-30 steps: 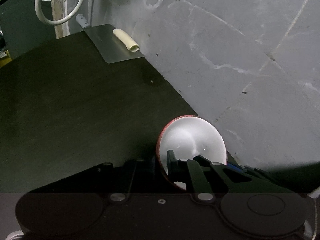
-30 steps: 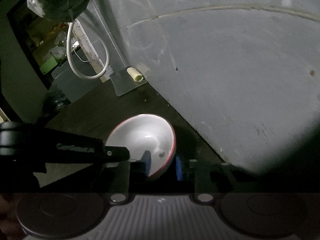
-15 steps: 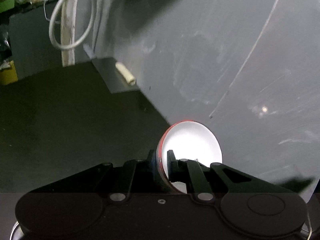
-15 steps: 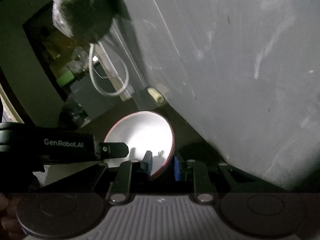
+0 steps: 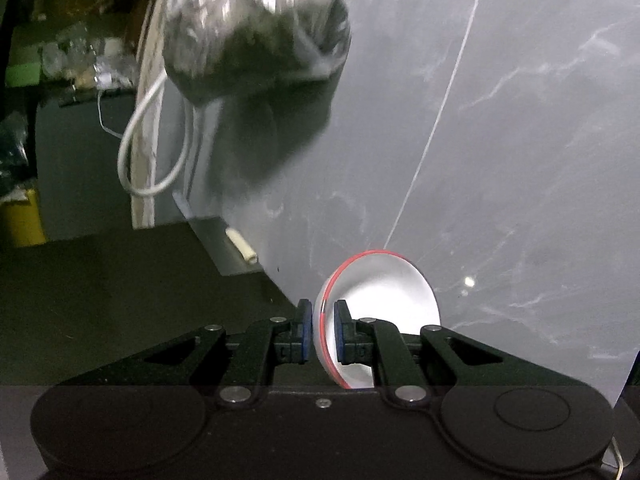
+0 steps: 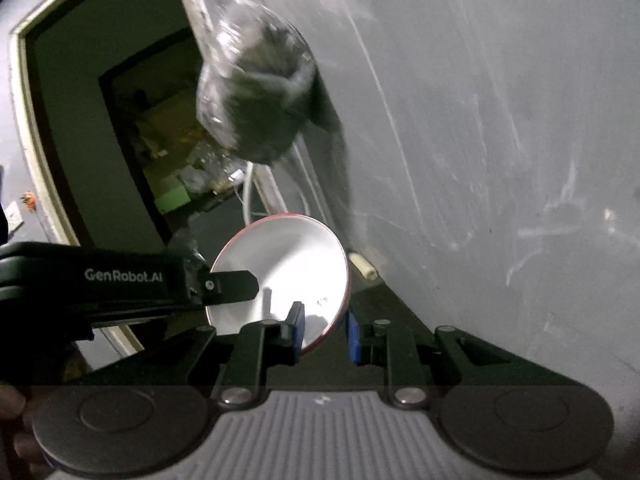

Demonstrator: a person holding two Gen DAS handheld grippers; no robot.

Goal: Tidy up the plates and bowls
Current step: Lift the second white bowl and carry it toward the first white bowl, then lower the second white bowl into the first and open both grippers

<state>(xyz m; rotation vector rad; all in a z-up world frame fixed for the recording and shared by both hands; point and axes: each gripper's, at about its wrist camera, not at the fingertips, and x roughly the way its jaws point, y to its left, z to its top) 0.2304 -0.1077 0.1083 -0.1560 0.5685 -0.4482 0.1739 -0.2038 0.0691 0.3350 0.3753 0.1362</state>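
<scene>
Two grippers pinch one glossy white, red-rimmed round bowl (image 5: 384,296) at frame centre: left gripper (image 5: 321,330), right gripper (image 6: 325,332), both clamped on its rim.

Bowl (image 5: 380,292) between both tongs (bag (image 5: 256,28) hangs above).

A dark countertop (image 5: 120,280) is running along the grey wall, and a flat metal sheet (image 5: 224,248) is lying on its far end, bearing a small cream roll (image 5: 241,246).
</scene>
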